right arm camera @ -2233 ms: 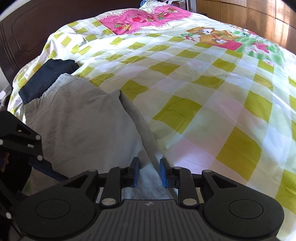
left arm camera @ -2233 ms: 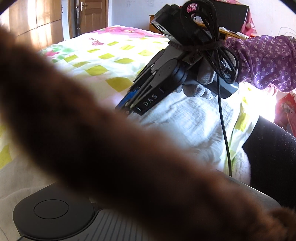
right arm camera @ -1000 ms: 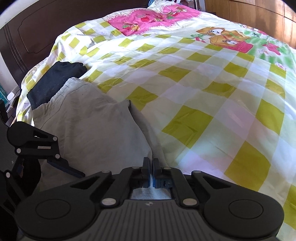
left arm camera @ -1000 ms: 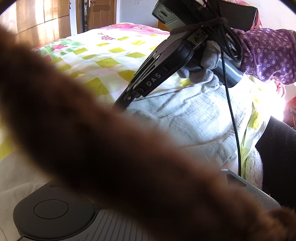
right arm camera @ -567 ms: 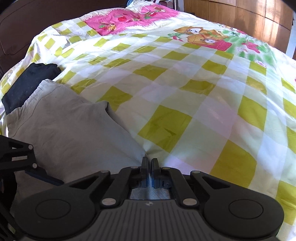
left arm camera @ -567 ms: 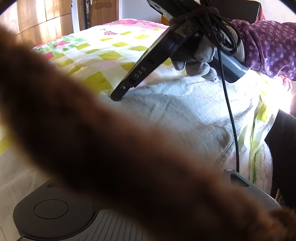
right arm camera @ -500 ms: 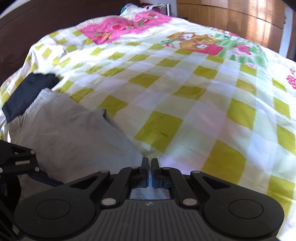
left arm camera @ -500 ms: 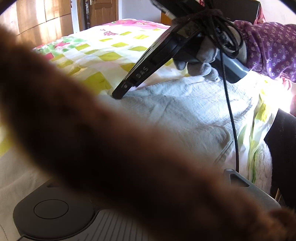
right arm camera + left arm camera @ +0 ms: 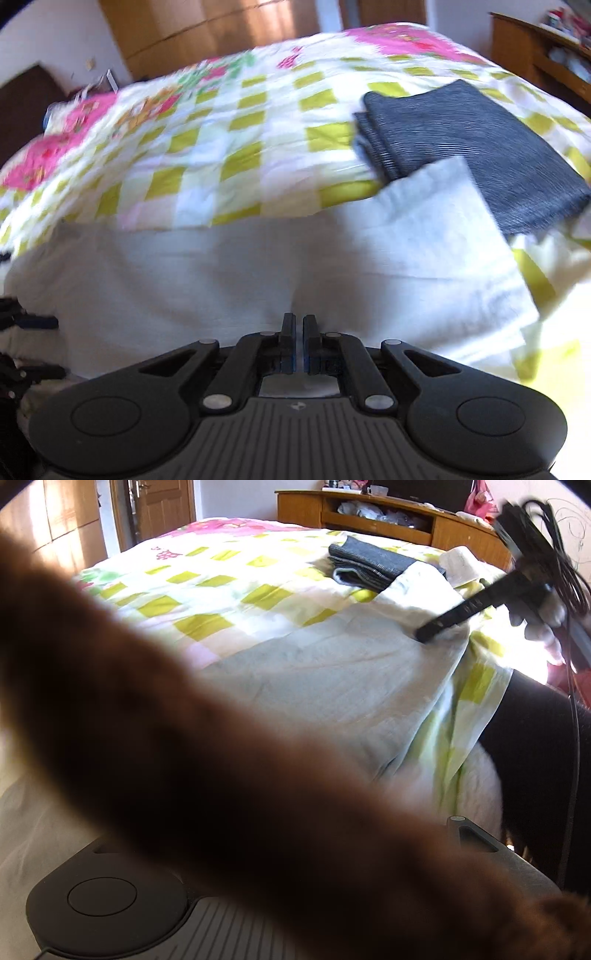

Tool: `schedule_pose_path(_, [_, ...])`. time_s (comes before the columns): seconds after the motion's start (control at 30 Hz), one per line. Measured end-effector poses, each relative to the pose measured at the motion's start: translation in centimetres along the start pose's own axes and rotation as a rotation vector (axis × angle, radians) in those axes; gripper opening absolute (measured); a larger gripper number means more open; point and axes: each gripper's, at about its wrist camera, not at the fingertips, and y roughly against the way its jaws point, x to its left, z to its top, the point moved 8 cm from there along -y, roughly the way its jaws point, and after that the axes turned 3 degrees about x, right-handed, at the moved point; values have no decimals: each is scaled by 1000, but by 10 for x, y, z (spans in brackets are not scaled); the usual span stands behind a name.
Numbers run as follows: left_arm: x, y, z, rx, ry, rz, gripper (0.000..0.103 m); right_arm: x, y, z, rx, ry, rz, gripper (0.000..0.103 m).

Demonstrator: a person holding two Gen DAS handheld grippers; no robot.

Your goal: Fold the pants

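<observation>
Light grey pants [image 9: 229,280] lie stretched across the near edge of the bed; they also show in the left wrist view [image 9: 332,679]. My right gripper [image 9: 299,325] is shut on the near edge of the pants. It also shows from the side in the left wrist view [image 9: 424,635], tip on the cloth. A blurred brown furry band [image 9: 184,760] crosses the left wrist view and hides my left gripper's fingers; only its dark body [image 9: 103,908] shows.
A folded dark grey garment [image 9: 469,147] lies on the checkered yellow and white bedspread [image 9: 229,122] beyond the pants, also in the left wrist view [image 9: 369,563]. A wooden shelf unit [image 9: 369,513] stands behind the bed. The person's dark leg [image 9: 535,738] is at the right.
My right gripper, open 2.2 s ago, shut on the pants edge and has swung far to the right with the cloth. The folded dark garment has come into view.
</observation>
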Motion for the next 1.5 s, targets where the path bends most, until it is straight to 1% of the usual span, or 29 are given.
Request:
schedule_pose_path(0.03, [-5,0,4,0,-13,1,67,0,0,0,0,0,0,21])
schedule_pose_path(0.1, [-18,-3,14,5,-49,-5,67,-22,19,-1,-78,-72,-33,22])
schedule_pose_path(0.17, [-31,-8,23,12,-90,-14,67,-44,34,1,-148,-116,-94,23])
schedule_pose_path(0.23, [-45,-14,32,17,-129,-25,67,-62,40,4,-183,-146,-143,25])
schedule_pose_path(0.4, [-70,-22,51,18,-177,-39,67,-89,33,-1,-170,-250,-110,25])
schedule_pose_path(0.43, [-74,-23,53,22,-183,-42,67,-89,33,-1,-170,-250,-110,26])
schedule_pose_path(0.47, [-78,-24,54,27,-193,-43,67,-91,30,-1,-173,-272,-99,28])
schedule_pose_path(0.5, [-81,-26,56,33,-204,-43,67,-96,29,-3,-175,-312,-49,34])
schedule_pose_path(0.53, [-84,-27,57,37,-213,-43,67,-96,29,-3,-175,-312,-49,38])
schedule_pose_path(0.57, [-86,-28,58,42,-218,-44,67,-96,27,-4,-169,-327,-30,41])
schedule_pose_path(0.6, [-88,-29,59,45,-222,-44,67,-98,28,-4,-178,-362,-20,41])
schedule_pose_path(0.67, [-91,-30,61,51,-229,-42,67,-102,35,-4,-202,-392,-13,41])
schedule_pose_path(0.73, [-92,-30,62,52,-233,-36,67,-102,36,-4,-188,-413,-1,41])
schedule_pose_path(0.8, [-93,-31,63,54,-228,-42,67,-104,33,-5,-175,-430,-14,41])
schedule_pose_path(0.83, [-93,-32,63,56,-229,-43,67,-106,30,-5,-174,-438,-36,41])
schedule_pose_path(0.93, [-95,-33,64,55,-235,-45,67,-114,24,1,-193,-471,-60,41])
schedule_pose_path(1.0, [-96,-32,64,49,-234,-50,67,-115,14,3,-148,-471,-79,41])
schedule_pose_path(1.03, [-96,-33,65,49,-232,-52,67,-115,14,3,-148,-471,-79,41])
schedule_pose_path(1.07, [-97,-33,65,49,-233,-52,67,-113,13,3,-151,-474,-73,41])
schedule_pose_path(1.1, [-97,-33,65,49,-235,-50,67,-113,15,4,-162,-485,-75,36])
schedule_pose_path(1.17, [-97,-32,65,46,-232,-51,67,-116,28,6,-212,-502,-89,24])
schedule_pose_path(1.23, [-95,-32,64,44,-226,-51,67,-115,38,9,-248,-507,-76,22])
schedule_pose_path(1.27, [-95,-32,64,46,-222,-53,67,-113,41,10,-254,-513,-47,21])
schedule_pose_path(1.37, [-94,-35,63,55,-224,-55,67,-104,50,11,-279,-596,129,20])
schedule_pose_path(1.4, [-95,-35,63,56,-225,-54,67,-105,51,10,-287,-622,152,20])
schedule_pose_path(1.43, [-95,-35,63,57,-224,-56,67,-109,49,6,-280,-640,141,20])
schedule_pose_path(1.5, [-96,-35,63,54,-220,-60,67,-122,37,-5,-230,-668,60,20])
